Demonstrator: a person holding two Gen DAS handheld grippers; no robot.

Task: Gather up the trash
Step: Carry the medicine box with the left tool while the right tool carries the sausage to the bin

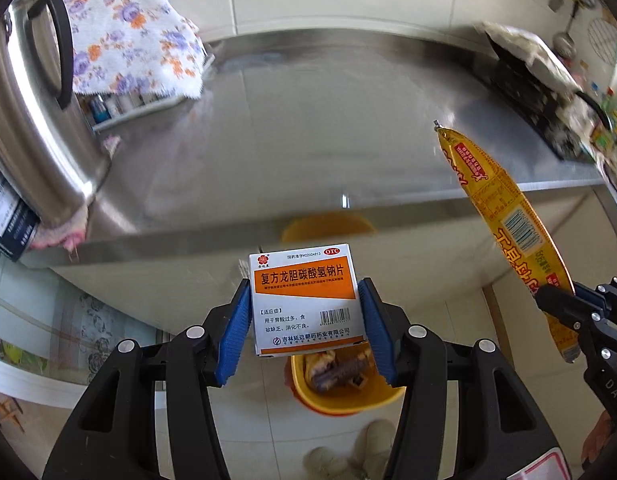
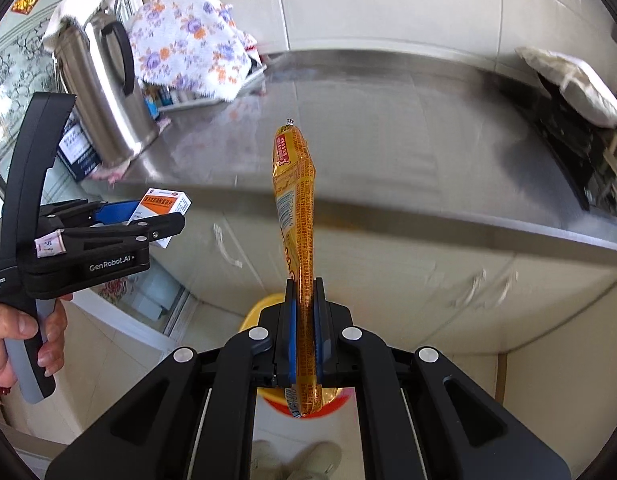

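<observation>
My left gripper (image 1: 304,300) is shut on a white and orange medicine box (image 1: 304,300), held in front of the steel counter and above a yellow bin (image 1: 340,396) on the floor that holds some scraps. My right gripper (image 2: 304,300) is shut on a long yellow sausage wrapper (image 2: 294,196) that sticks up from the blue pads, above the same bin (image 2: 264,304). The wrapper (image 1: 504,224) and right gripper (image 1: 556,300) show at the right in the left wrist view. The left gripper (image 2: 148,220) with the box (image 2: 164,204) shows at the left in the right wrist view.
A steel counter (image 1: 308,128) carries a steel kettle (image 1: 32,120), a flowered cloth over a rack (image 1: 136,32), a dark box (image 1: 8,224) and a black tray with a white bag (image 1: 536,76). The tiled floor lies below.
</observation>
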